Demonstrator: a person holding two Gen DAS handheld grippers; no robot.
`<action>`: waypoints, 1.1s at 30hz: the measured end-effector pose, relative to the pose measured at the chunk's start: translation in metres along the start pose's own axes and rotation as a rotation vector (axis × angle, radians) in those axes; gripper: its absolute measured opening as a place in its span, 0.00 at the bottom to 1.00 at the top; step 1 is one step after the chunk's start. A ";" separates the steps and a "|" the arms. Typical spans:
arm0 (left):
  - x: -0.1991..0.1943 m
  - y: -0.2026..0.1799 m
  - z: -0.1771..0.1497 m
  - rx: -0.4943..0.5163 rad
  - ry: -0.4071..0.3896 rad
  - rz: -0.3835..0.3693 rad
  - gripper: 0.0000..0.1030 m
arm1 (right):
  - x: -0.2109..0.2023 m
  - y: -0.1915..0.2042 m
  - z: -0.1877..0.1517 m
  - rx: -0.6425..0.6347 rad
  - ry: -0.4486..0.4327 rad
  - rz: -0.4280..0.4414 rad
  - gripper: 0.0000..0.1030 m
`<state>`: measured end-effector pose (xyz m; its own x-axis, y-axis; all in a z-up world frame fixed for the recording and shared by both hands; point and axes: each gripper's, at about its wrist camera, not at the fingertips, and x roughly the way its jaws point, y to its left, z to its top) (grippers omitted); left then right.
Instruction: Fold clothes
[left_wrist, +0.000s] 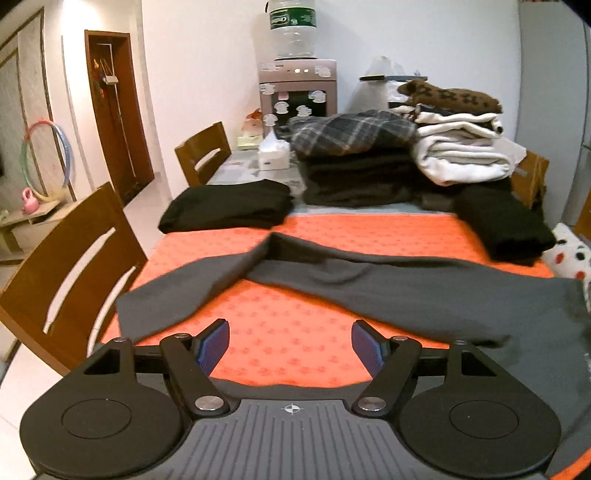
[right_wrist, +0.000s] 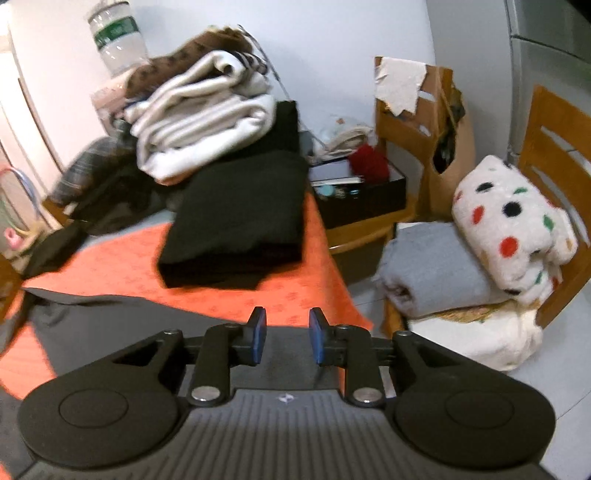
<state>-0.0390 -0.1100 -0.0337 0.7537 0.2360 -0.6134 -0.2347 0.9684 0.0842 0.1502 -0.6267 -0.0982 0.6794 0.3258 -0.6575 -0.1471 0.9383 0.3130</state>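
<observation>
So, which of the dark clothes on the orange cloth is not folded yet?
The grey garment, spread flat across the orange cloth nearest the tongs. The two black ones behind it are folded.

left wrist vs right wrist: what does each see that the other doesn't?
Only left wrist: the left gripper, jaws wide open, the wooden door, the hula hoop and the tissue box.
Only right wrist: the right gripper, jaws narrowly open, the polka-dot blanket on a rolled grey towel, and the black box.
Both: the grey garment spread on the orange cloth, folded black clothes, the white pile.
</observation>
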 end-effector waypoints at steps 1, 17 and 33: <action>0.004 0.006 0.000 0.003 0.004 0.004 0.73 | -0.007 0.004 -0.001 0.008 0.001 0.013 0.28; 0.125 0.100 0.003 0.123 0.094 -0.027 0.72 | -0.075 0.125 -0.080 0.189 0.018 -0.010 0.34; 0.209 0.122 0.010 0.222 0.109 -0.115 0.42 | -0.105 0.211 -0.132 0.278 0.011 -0.116 0.37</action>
<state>0.0960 0.0583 -0.1438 0.6943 0.1250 -0.7087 -0.0017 0.9851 0.1721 -0.0472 -0.4479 -0.0533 0.6719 0.2213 -0.7068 0.1341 0.9022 0.4100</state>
